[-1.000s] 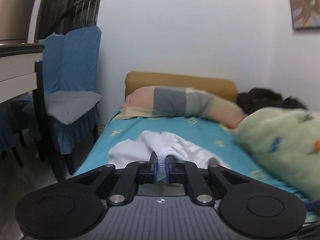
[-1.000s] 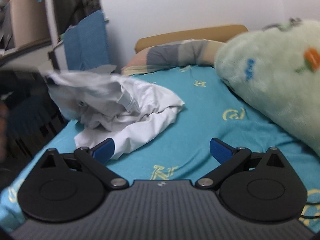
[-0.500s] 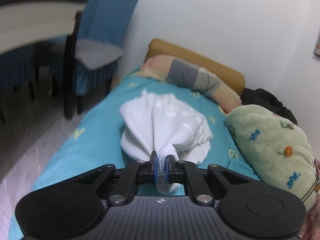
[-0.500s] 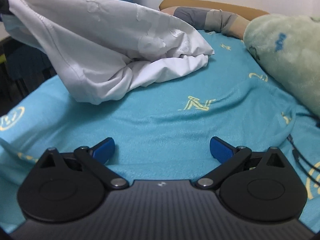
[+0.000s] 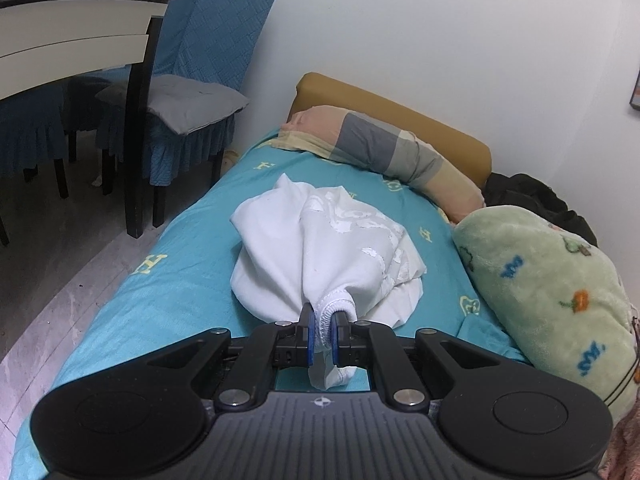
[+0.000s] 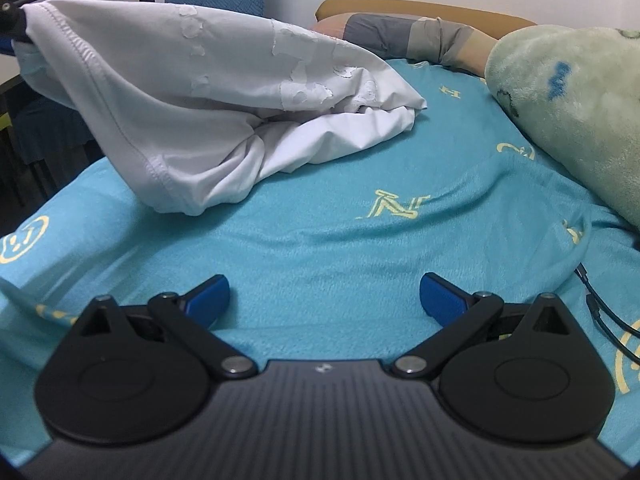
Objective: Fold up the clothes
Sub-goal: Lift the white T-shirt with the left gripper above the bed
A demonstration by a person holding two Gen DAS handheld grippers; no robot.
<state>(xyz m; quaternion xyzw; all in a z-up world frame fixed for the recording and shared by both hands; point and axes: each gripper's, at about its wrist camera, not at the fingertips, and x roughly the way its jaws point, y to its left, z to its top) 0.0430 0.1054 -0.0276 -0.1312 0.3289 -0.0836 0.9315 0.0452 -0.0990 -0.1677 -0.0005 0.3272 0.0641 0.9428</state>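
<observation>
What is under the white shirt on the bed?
Under the shirt only the teal sheet shows. Its far end rests on the sheet; the left gripper lifts the near edge. Anything beneath the bunched part is covered.

Teal bedsheet [image 5: 192,264]; striped pillow [image 5: 384,148] at its head, green plush blanket [image 5: 552,292] along its right, blue-covered chair [image 5: 192,92] left.

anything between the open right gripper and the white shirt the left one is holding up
Nothing visible. Only bare teal bedsheet lies between the right gripper and the white shirt, which the left gripper holds by its ribbed edge.
</observation>
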